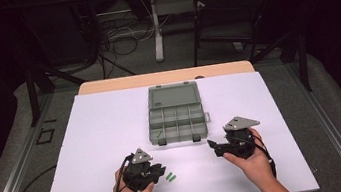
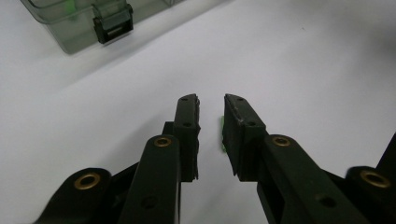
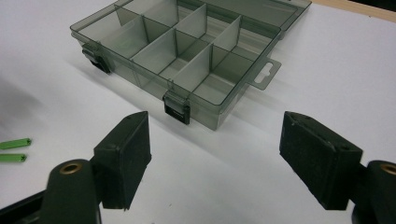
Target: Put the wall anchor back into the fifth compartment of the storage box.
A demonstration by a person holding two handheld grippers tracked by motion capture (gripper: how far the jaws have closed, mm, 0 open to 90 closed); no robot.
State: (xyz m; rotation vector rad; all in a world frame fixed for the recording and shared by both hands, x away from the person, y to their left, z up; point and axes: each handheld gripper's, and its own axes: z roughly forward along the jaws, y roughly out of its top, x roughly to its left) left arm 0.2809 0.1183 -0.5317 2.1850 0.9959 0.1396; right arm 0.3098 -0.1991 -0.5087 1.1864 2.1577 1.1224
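On the white worktop [image 1: 98, 136], two green pegs [image 1: 170, 177] lie side by side just at three o'clock of the left gripper [image 1: 158, 171], whose narrowly parted jaws straddle one peg, while the right gripper [image 1: 215, 149] hovers wide open, empty, below the compartment box [image 1: 177, 120].

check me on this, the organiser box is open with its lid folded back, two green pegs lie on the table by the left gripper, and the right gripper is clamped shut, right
Not quite: the right gripper is open, its jaws wide apart with nothing between them, as the right gripper view shows. The organiser box is open with its lid folded back, and two green pegs lie by the left gripper.
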